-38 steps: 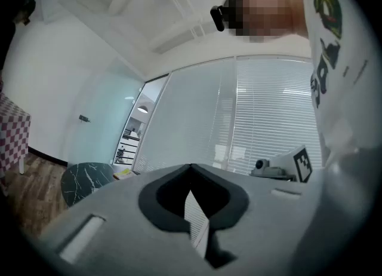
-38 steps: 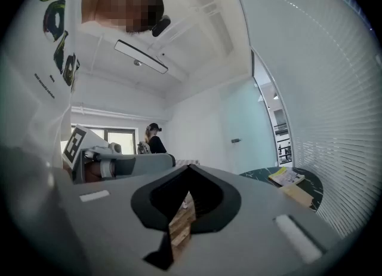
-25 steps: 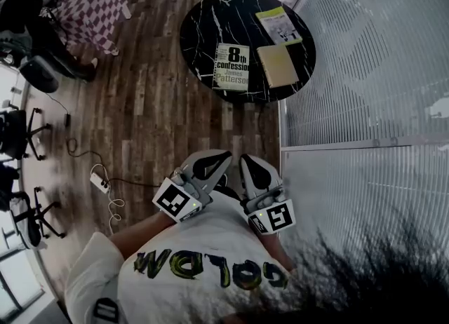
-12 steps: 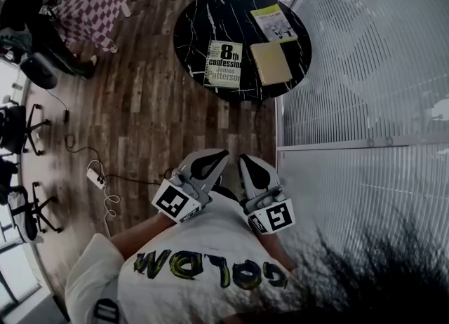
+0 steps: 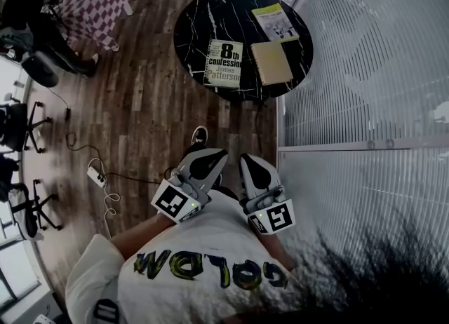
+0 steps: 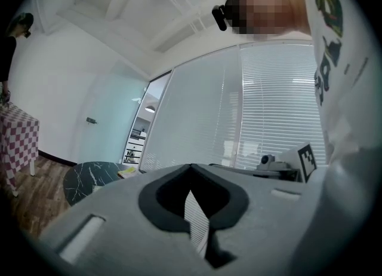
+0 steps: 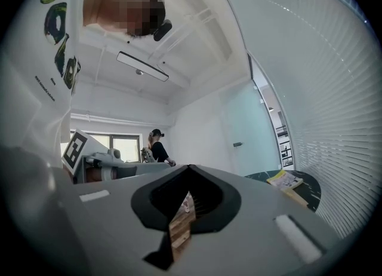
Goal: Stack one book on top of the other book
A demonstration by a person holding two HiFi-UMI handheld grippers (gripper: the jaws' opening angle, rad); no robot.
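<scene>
Head view alone shows white book (image 5: 224, 64) beside tan book (image 5: 271, 62).

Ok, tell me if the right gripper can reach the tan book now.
Probably not yet: the right gripper is at the person's body, with wood floor between it and the tan book. Nothing blocks it.

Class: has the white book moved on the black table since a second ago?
No. The white book still lies at the near edge of the black table, left of the tan book; only the camera shifted.
</scene>
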